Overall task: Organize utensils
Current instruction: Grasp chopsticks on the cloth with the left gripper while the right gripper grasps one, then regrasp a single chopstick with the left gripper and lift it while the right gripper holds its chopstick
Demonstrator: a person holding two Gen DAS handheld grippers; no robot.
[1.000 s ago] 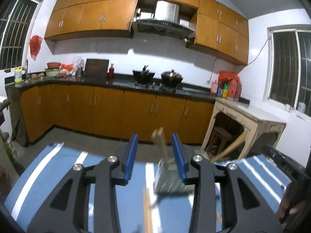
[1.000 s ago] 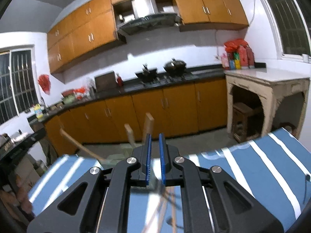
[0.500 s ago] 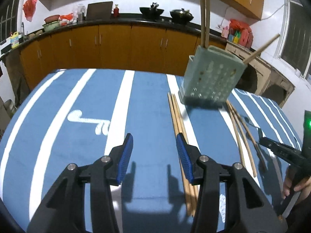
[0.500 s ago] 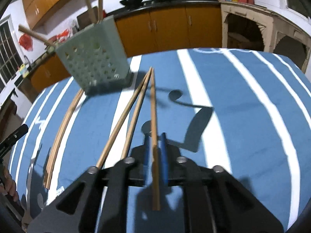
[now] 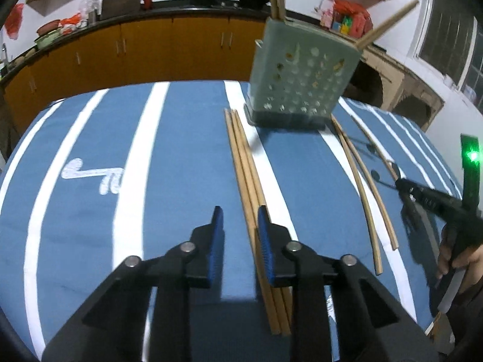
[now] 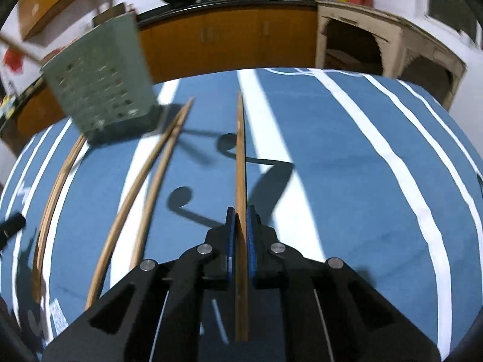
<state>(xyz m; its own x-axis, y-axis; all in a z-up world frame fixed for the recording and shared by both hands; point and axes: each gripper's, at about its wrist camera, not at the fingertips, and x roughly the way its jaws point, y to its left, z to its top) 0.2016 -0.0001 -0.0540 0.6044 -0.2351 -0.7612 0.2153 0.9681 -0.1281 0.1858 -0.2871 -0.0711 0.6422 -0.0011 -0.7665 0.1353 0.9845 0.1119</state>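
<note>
Pick-up stage of the tidy, by the look of it, w/ most sticks not yet in the pot.

Far left: left gripper, jaws just been closing, down to a narrow gap, pinching nothing yet. In that gap, tight against the right-hand pad and clear of the other: bundle of three long thin brown wooden chopsticks, flat on the blue cloth w/ white stripes. Needs a nudge over to centre the bundle, then a full squeeze. Smooth round sticks, so prob prone to rolling apart.

Middle, at the back: pale green perforated plastic utensil holder, boxy, upright, a few sticks already poking out the top.

Right of that: two more loose wooden chopsticks on the cloth.

Far right: right gripper, clamped tight on a single brown wooden chopstick, gripped partway along, tip pointing away. Next up, imo: lift, tip upright, drop into the holder over on its left.
</note>
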